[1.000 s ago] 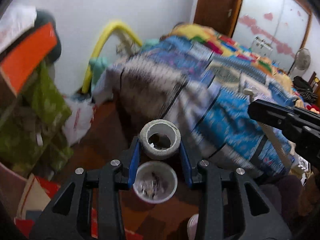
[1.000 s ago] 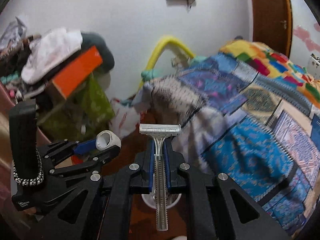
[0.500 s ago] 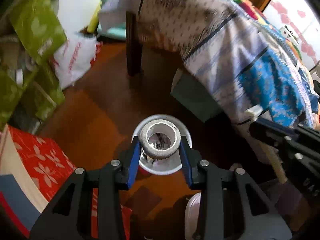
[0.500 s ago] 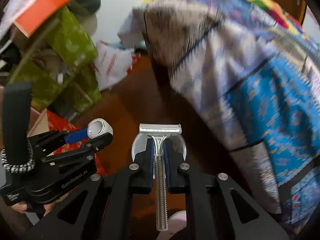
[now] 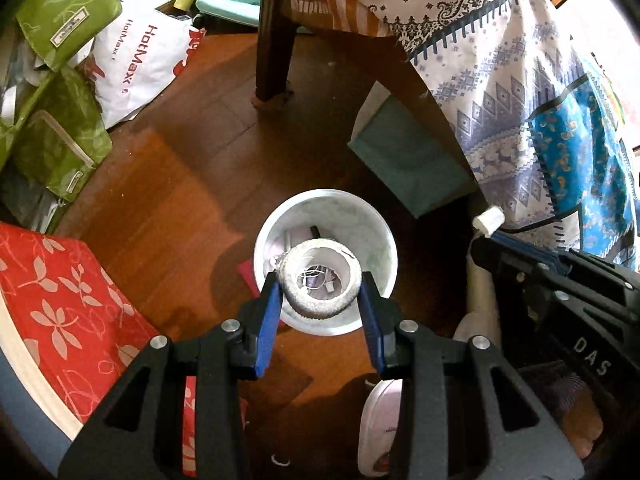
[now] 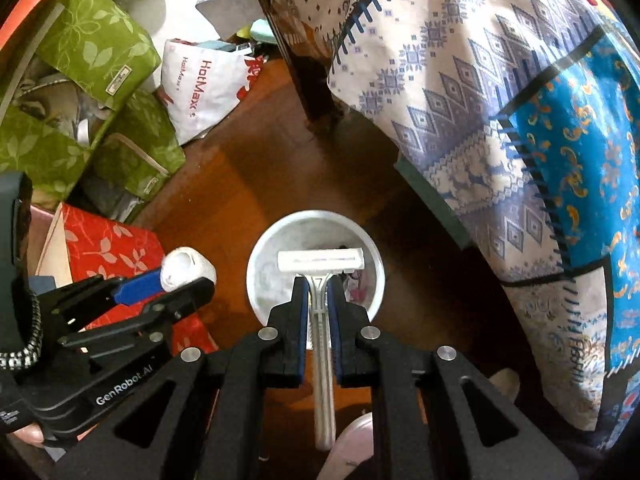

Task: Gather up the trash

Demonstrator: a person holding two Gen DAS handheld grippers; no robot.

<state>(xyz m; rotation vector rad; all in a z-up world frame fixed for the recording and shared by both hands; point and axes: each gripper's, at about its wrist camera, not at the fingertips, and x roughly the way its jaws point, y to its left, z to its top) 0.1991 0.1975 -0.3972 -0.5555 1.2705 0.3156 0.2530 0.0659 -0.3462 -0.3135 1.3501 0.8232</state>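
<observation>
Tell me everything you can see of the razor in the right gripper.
The razor is a disposable one, pale grey plastic by its look, with a white head crosswise at the top and a ribbed handle. The right gripper is shut on the handle just below the head; the handle's end sticks out behind the pads. The head shows directly over the open white bin on the wooden floor.

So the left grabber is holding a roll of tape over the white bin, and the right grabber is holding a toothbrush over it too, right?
Nearly. The left gripper does hold the roll of tape over the white bin. But the right gripper holds a disposable razor, not a toothbrush. The right wrist view shows its flat blade head.
</observation>
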